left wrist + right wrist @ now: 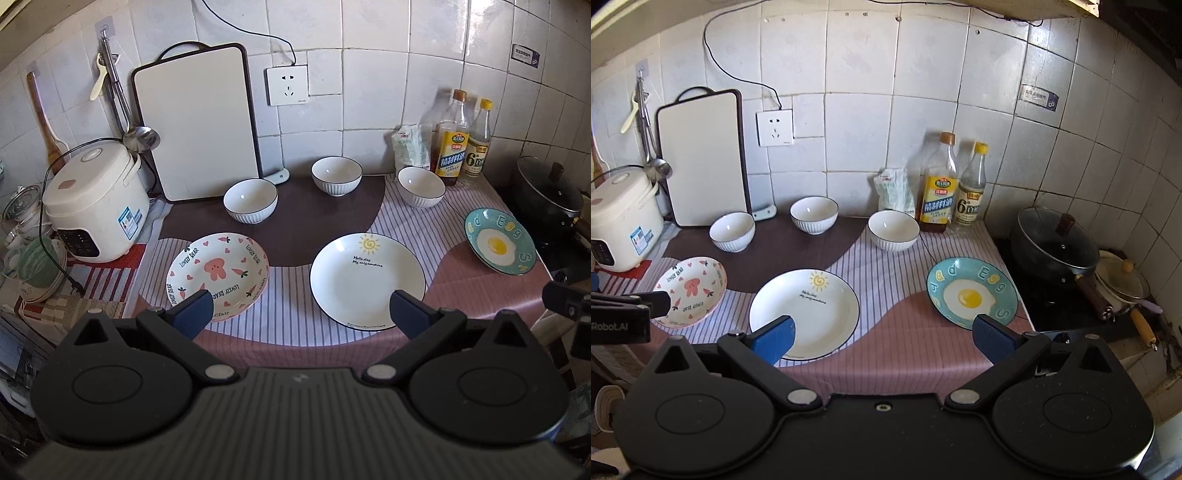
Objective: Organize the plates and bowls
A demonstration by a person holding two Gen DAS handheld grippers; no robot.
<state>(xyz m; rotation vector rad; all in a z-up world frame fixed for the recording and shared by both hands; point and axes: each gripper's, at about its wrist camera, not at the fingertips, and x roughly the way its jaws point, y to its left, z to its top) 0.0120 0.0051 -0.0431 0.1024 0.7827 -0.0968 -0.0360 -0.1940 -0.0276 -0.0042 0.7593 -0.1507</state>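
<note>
Plates and bowls spread over our worktop.
We hold the left tongs and right tongs wide apart, empty, above three plates; three bowls sit behind.

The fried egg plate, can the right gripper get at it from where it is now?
Probably yes: the right gripper is open, and the fried egg plate lies flat just ahead with only bare cloth between them.
</note>
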